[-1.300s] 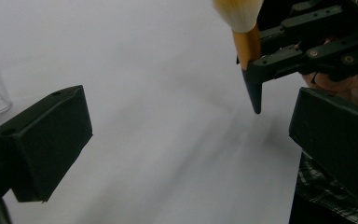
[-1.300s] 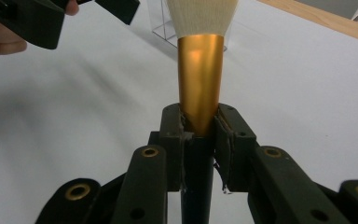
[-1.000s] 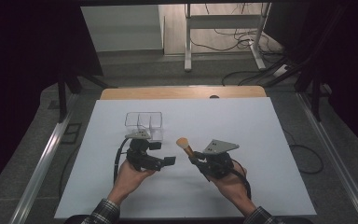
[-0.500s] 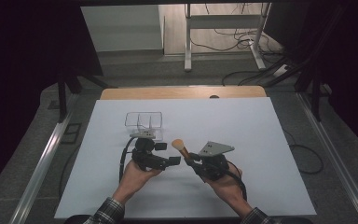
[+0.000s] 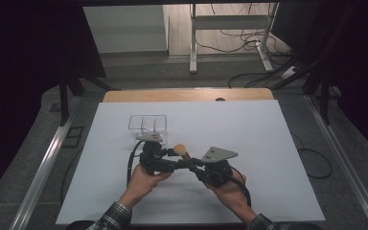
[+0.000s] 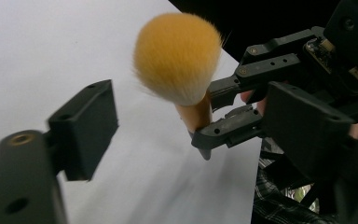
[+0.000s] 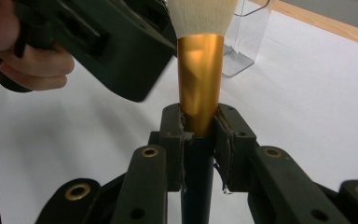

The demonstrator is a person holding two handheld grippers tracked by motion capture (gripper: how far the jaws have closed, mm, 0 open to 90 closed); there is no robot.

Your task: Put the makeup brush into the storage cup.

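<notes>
1. Dark room, cables and a metal stand on the floor beyond; work surface is a white tabletop with a wooden strip along its far edge.
2. Right gripper: jaws clamped on the makeup brush at the joint of gold ferrule and black handle, pads pressing both sides. Brush points away from this gripper, bristle head up and forward. Grip looks firm.
3. Left gripper: jaws apart and have just been closing. In the left gripper view the brush stands between them, nearer the far jaw; neither pad presses on it yet, as far as I can tell.
4. Judgement: a handover is in progress. To do it well, the left gripper should close on the bare gold ferrule, above the right gripper's pads and below the bristles. Right gripper should let go only once that grip is firm.
5. Clear compartment organizer stands just beyond the left gripper, apart from it; probable destination.
6. Obstacles: the two grippers sit very close, so jaw-to-jaw contact is the main risk. Trailing cables stay on the person's side.
</notes>
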